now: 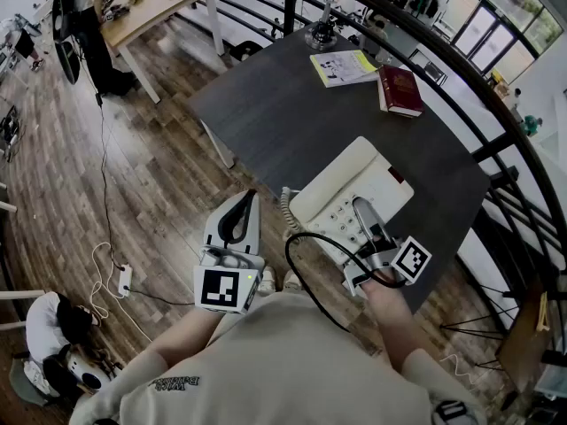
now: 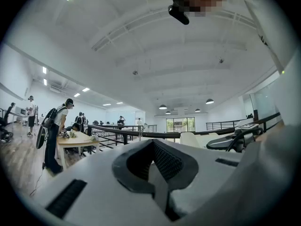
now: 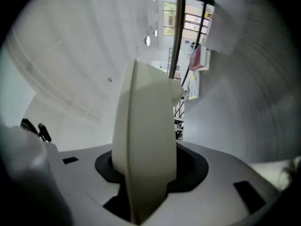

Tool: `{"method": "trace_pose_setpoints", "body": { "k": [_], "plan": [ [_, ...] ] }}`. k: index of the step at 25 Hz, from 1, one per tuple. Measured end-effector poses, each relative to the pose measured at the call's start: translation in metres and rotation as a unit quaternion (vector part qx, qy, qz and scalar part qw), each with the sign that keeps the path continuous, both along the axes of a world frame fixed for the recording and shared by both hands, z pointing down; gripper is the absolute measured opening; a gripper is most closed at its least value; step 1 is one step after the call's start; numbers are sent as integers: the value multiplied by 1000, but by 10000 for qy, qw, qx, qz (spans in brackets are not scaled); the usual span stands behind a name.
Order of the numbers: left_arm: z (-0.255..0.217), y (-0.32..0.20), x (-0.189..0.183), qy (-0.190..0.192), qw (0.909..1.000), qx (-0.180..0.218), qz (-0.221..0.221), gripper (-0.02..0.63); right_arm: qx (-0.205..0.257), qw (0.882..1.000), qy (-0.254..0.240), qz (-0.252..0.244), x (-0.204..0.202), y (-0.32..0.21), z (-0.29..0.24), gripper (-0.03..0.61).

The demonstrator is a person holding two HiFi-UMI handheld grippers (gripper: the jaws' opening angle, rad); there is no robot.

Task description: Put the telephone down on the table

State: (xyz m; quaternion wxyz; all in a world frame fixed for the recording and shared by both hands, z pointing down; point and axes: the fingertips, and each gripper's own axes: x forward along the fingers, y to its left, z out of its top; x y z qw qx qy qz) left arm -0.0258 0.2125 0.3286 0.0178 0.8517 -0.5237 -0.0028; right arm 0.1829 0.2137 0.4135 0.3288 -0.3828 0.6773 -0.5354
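Past the person's chest [image 1: 275,361] in the head view, the right claw [image 1: 361,212] clamps the near edge of the cream telephone [image 1: 341,180]. The telephone's body reaches away from it over the near edge of the dark desk [image 1: 275,104], while the left claw [image 1: 246,200] hangs off to the left above the floor [image 1: 151,202]. Left gripper view shows that claw closed on nothing. Right gripper view has the telephone edge-on between the pressing jaws, clear of the desk top, so setting it down probably falls to the right hand alone.
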Motion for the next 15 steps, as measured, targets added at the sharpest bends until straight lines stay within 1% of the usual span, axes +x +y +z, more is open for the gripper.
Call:
{"method": "trace_pose_setpoints", "body": {
  "k": [2, 5, 7, 8, 9, 10, 11, 13, 15],
  "plan": [
    [7, -2, 6, -71, 9999, -122, 59, 3, 317, 9970, 643, -306, 9, -13, 12, 196],
    [13, -5, 18, -108, 9997, -178, 159, 3, 730, 9845, 1434, -695, 27, -38, 35, 196],
    [17, -5, 26, -92, 9995, -208, 233, 3, 787, 9769, 1808, -825, 40, -53, 53, 196],
    [21, -5, 29, -120, 9992, -272, 256, 3, 712, 9755, 1909, -835, 46, -58, 61, 196],
    [24, -4, 30, -133, 9991, -322, 256, 3, 596, 9763, 1916, -810, 51, -62, 67, 196],
    [26, -5, 32, -116, 9991, -338, 236, 3, 467, 9794, 1815, -750, 54, -63, 71, 196],
    [28, -5, 33, -90, 9992, -339, 203, 3, 328, 9842, 1613, -650, 55, -61, 73, 196],
    [29, -7, 34, -81, 9992, -356, 146, 3, 81, 9939, 1034, -363, 54, -54, 71, 196],
    [28, -7, 36, -90, 9992, -368, 119, 3, -9, 9985, 539, -127, 52, -44, 65, 196]
  ]
}}
